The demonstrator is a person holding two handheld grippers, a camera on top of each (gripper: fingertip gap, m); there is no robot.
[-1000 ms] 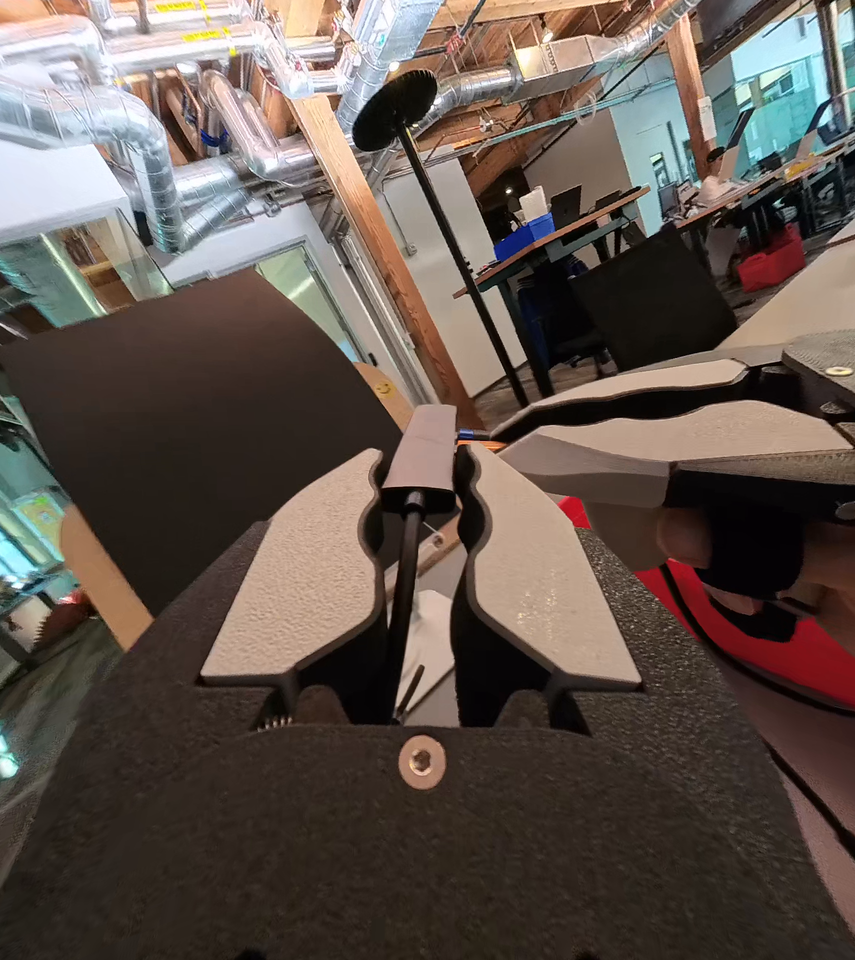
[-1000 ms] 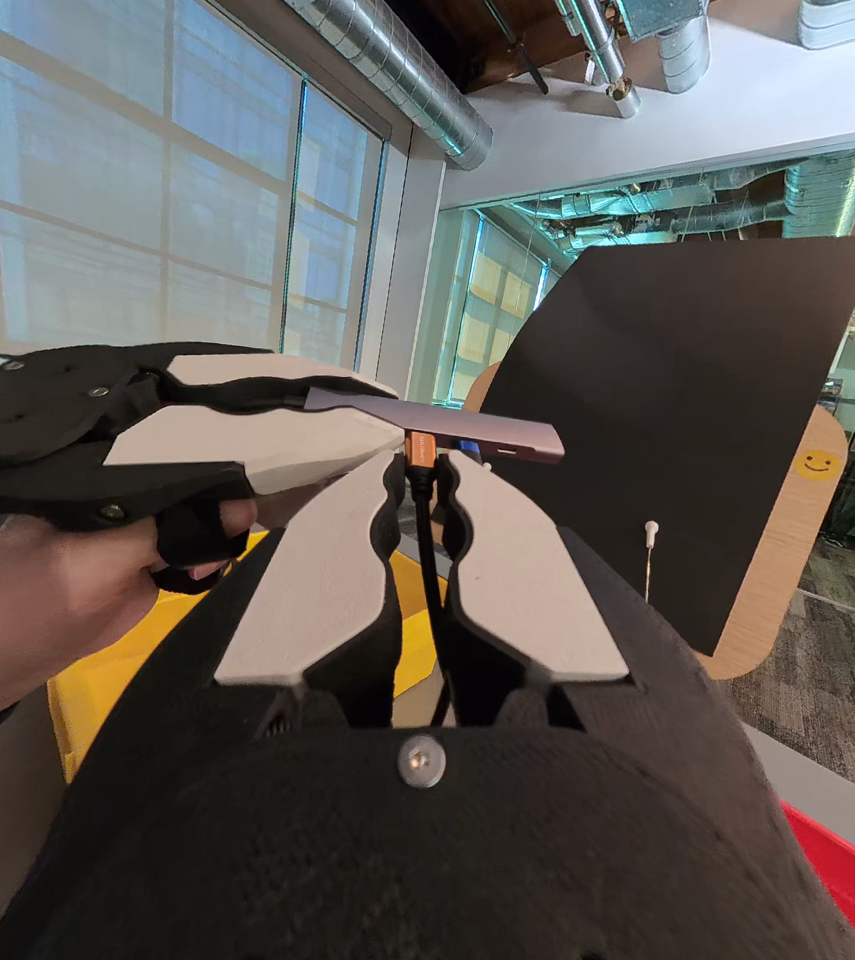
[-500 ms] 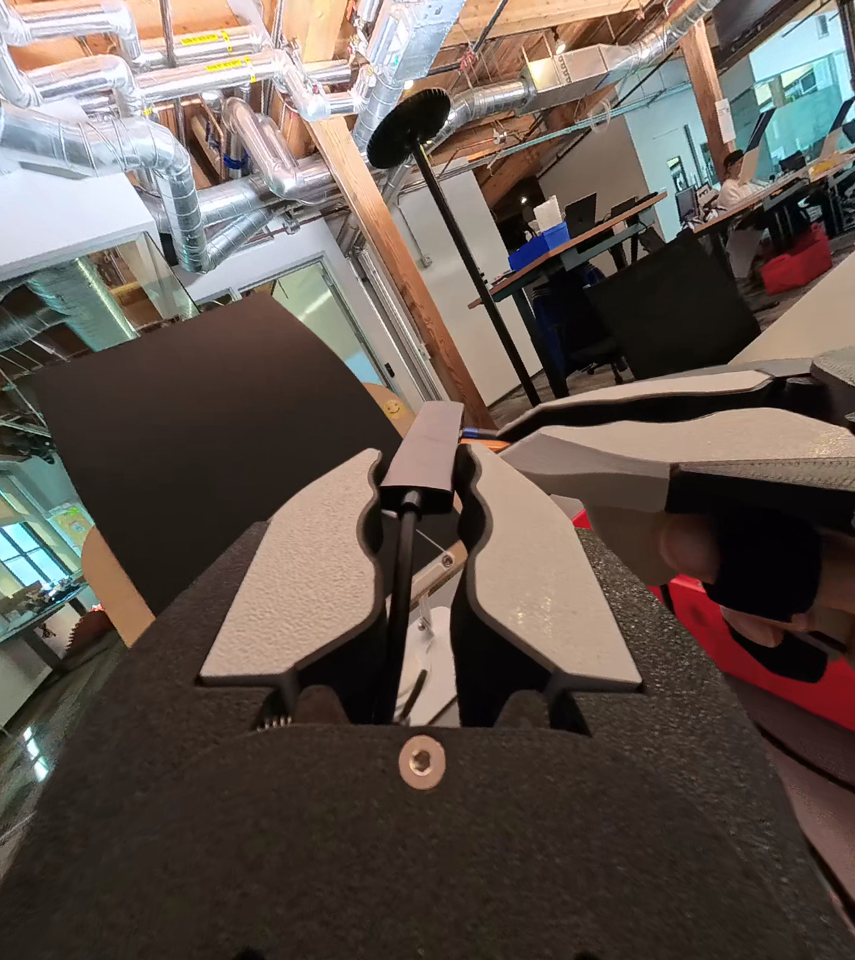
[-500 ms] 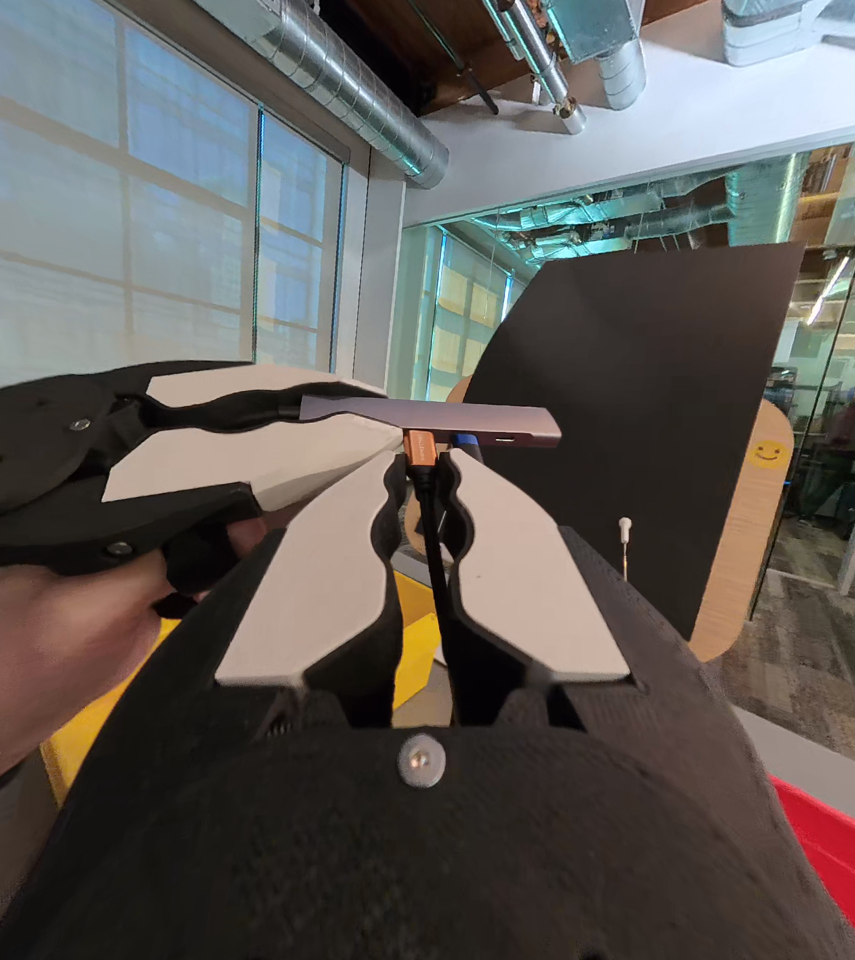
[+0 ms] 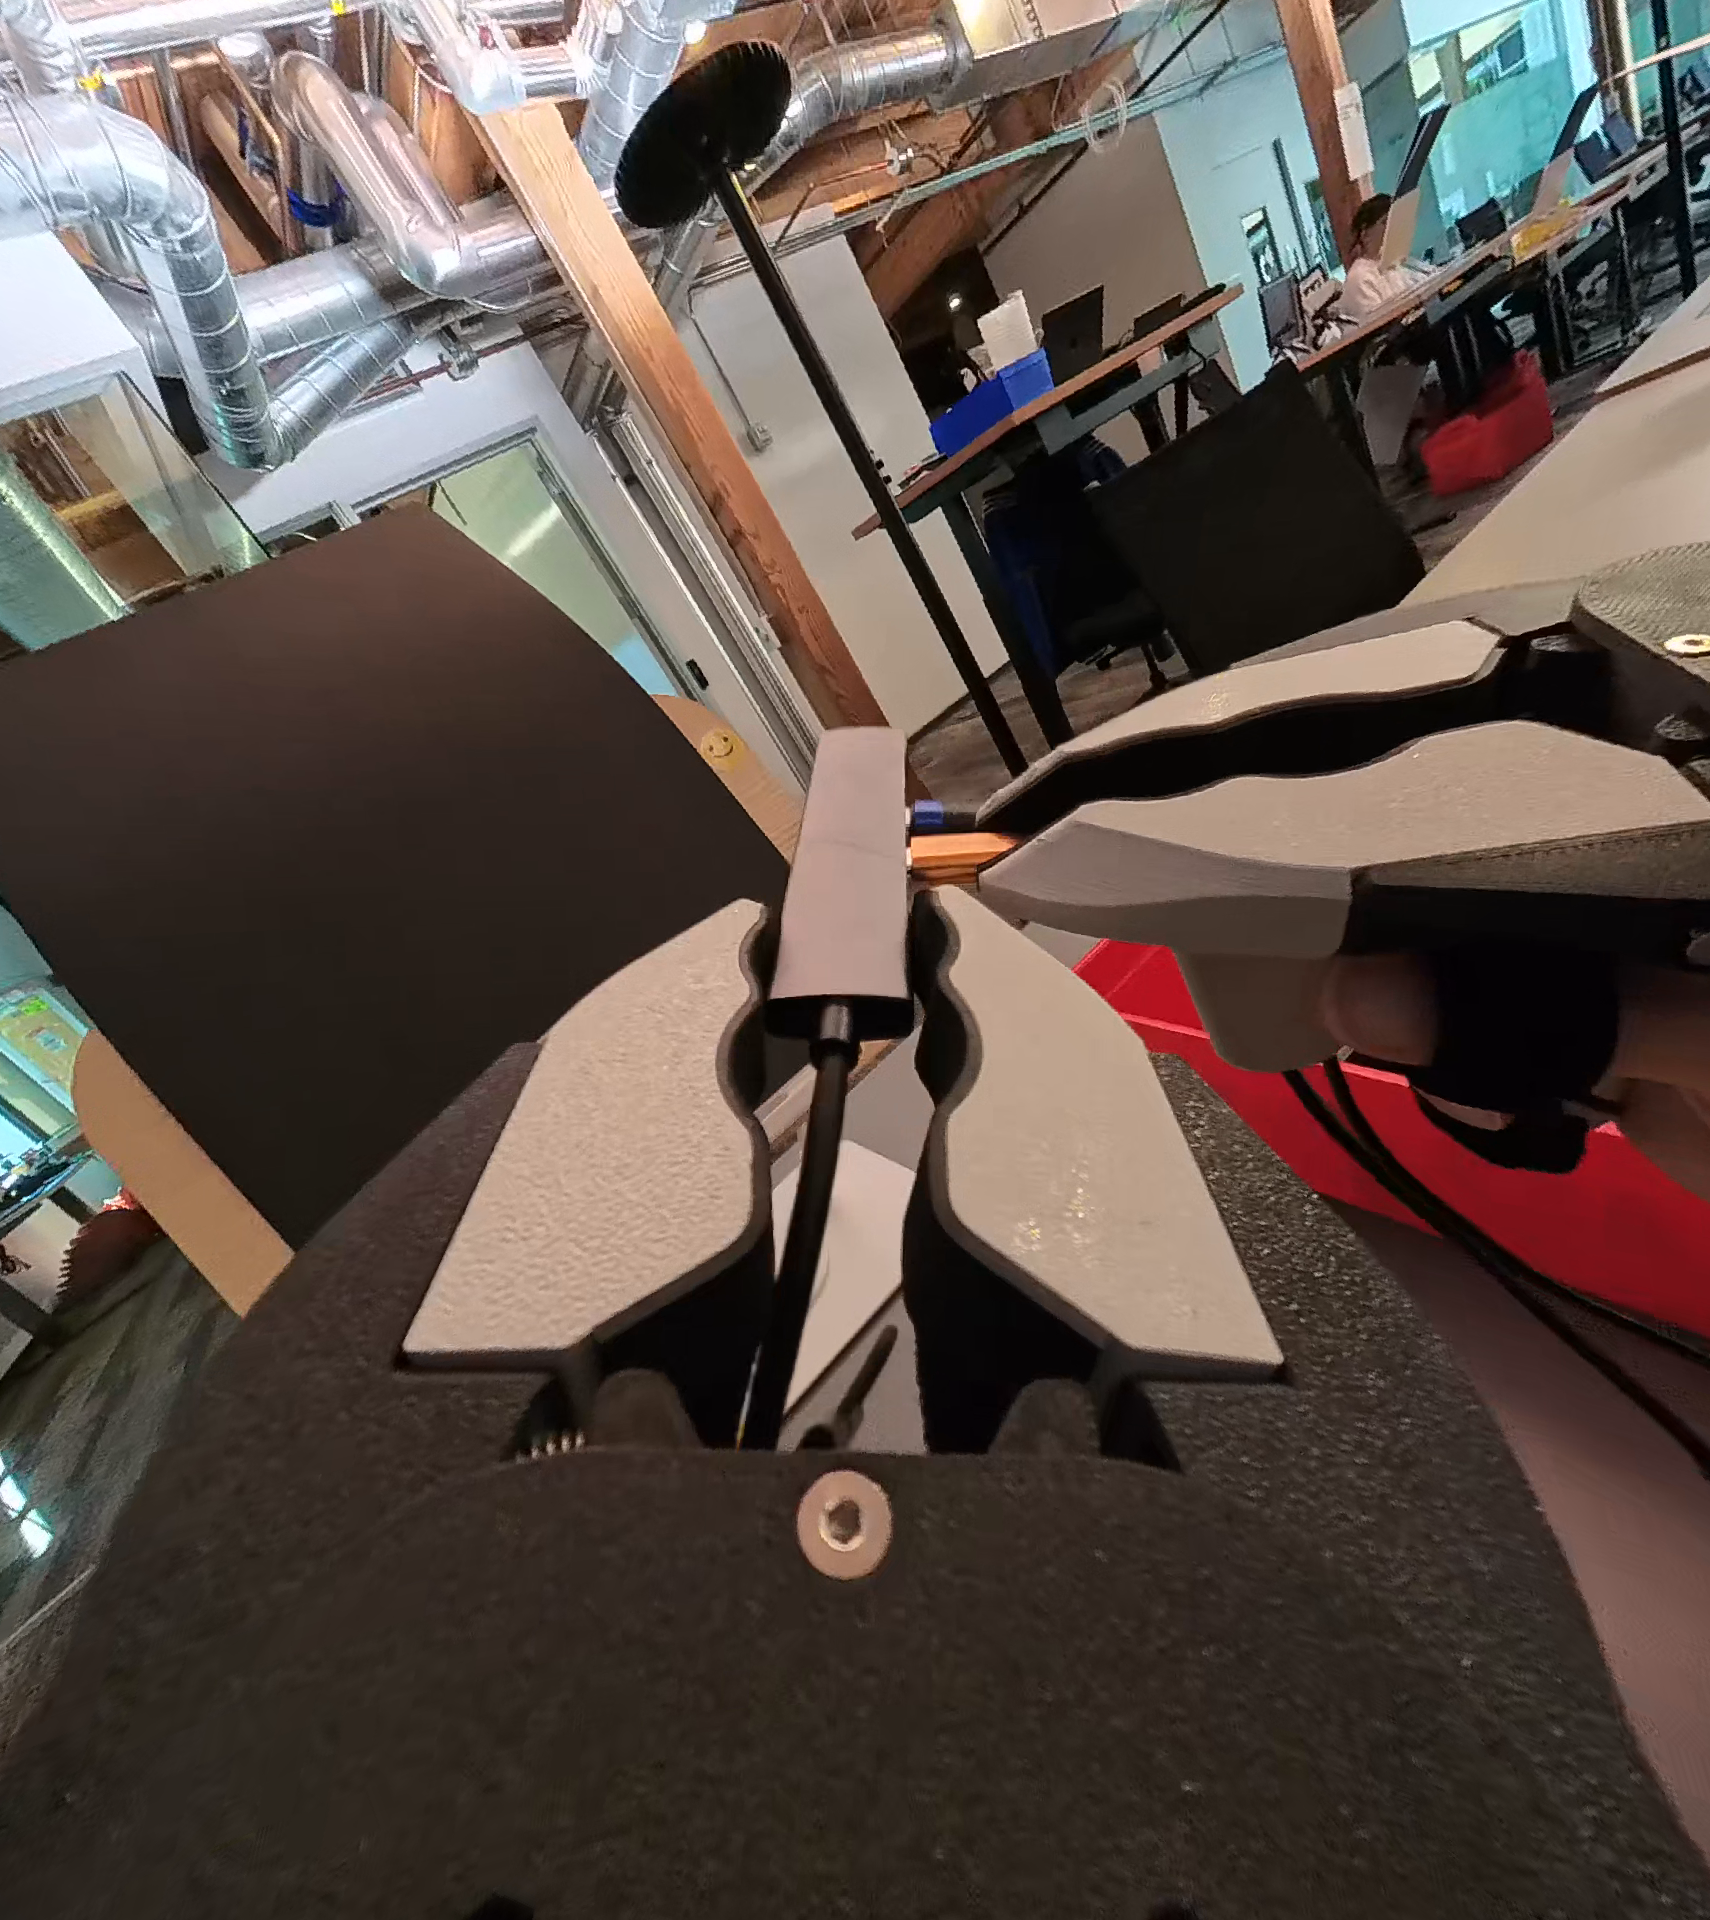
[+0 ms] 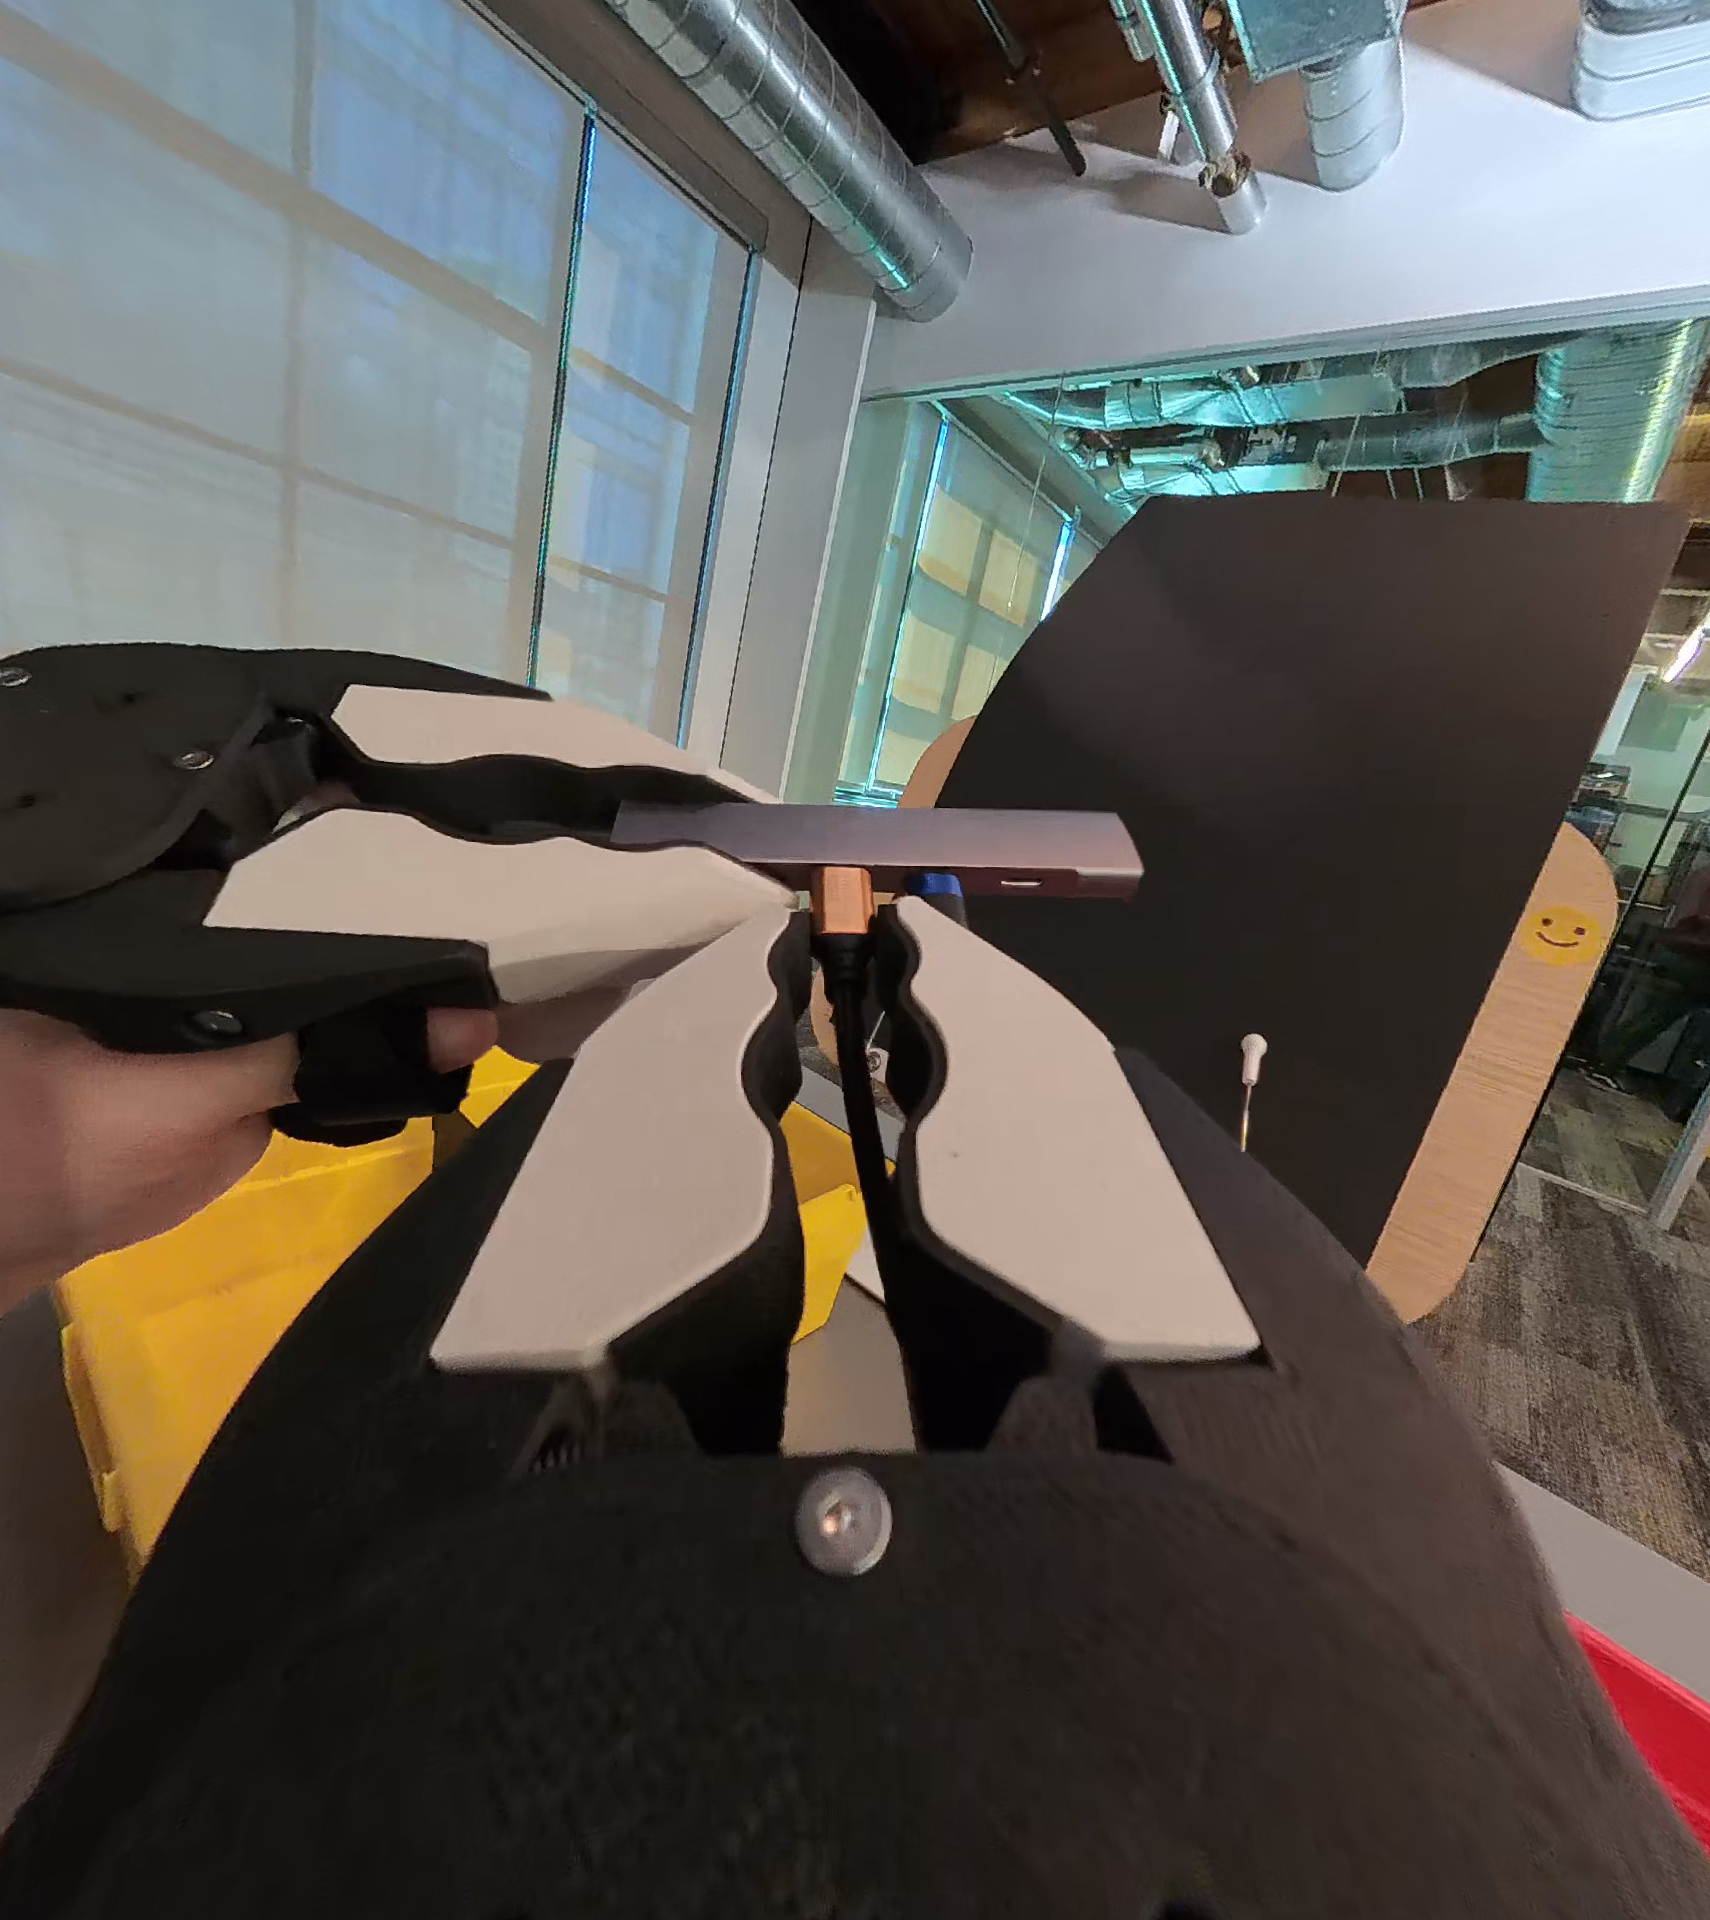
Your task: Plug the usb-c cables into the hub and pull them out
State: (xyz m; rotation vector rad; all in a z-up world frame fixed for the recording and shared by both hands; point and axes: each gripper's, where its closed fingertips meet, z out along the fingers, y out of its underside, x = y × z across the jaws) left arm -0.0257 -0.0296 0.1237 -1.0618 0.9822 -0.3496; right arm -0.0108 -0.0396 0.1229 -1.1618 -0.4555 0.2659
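Note:
My left gripper (image 5: 838,920) is shut on a slim grey hub (image 5: 846,883) and holds it up in the air; the hub's own black cable (image 5: 809,1174) runs back between the fingers. My right gripper (image 6: 843,920) is shut on an orange usb-c plug (image 6: 840,899) with a black cable (image 6: 861,1091). The plug sits in the hub's side (image 6: 882,836). In the left wrist view the right gripper (image 5: 996,847) comes in from the right with the orange plug (image 5: 944,857) against the hub. A blue plug (image 5: 927,819) sits in the hub beside it.
A black curved board (image 5: 311,883) on a wooden backing stands behind the hub. A yellow bin (image 6: 238,1278) lies lower left in the right wrist view, a red bin (image 5: 1453,1195) lower right in the left wrist view. A black pole (image 5: 872,457) stands beyond. My two grippers' fingertips are within a few centimetres of each other.
Both grippers have tilted and lifted a little together, still holding the hub and the plug. More of the orange plug shows next to the hub than before.

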